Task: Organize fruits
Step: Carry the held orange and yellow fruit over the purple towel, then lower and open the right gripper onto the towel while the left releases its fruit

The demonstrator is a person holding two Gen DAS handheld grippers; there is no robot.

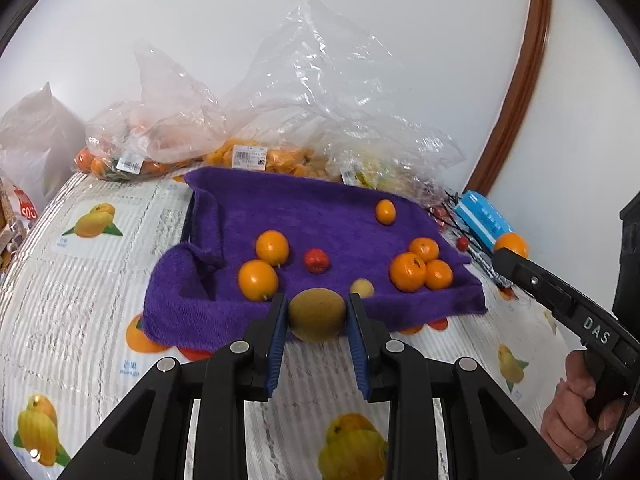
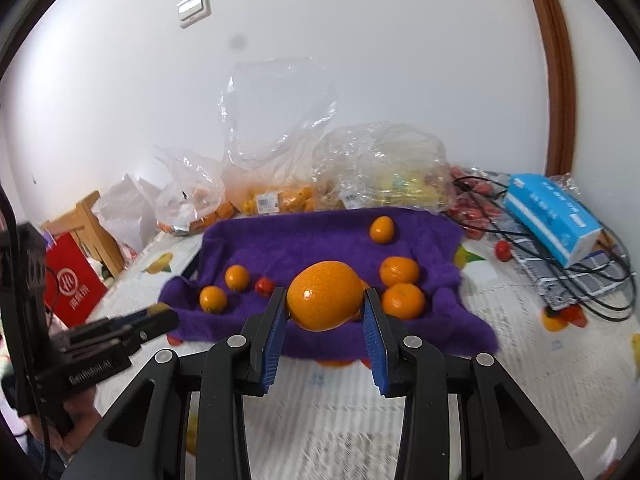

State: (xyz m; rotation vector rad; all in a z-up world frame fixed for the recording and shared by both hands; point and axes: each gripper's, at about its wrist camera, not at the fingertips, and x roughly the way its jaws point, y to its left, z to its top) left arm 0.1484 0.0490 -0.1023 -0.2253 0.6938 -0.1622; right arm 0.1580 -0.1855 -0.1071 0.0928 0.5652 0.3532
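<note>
My left gripper (image 1: 317, 314) is shut on a brown kiwi (image 1: 317, 314), held just above the near edge of a purple towel (image 1: 312, 216). My right gripper (image 2: 325, 302) is shut on a large orange (image 2: 325, 295), held above the towel's (image 2: 304, 240) front edge. On the towel lie two oranges at the left (image 1: 264, 266), a small red fruit (image 1: 316, 260), a pale yellow fruit (image 1: 362, 288), a cluster of three oranges at the right (image 1: 420, 270) and one small orange at the back (image 1: 385, 211). The right gripper with its orange also shows in the left wrist view (image 1: 510, 246).
Clear plastic bags of oranges and yellow fruit (image 1: 256, 152) stand behind the towel by the wall. A blue tissue pack (image 2: 550, 216), black cables and small red fruits (image 2: 472, 200) lie at the right. A red bag (image 2: 72, 280) and a wooden chair (image 2: 90, 224) are at the left.
</note>
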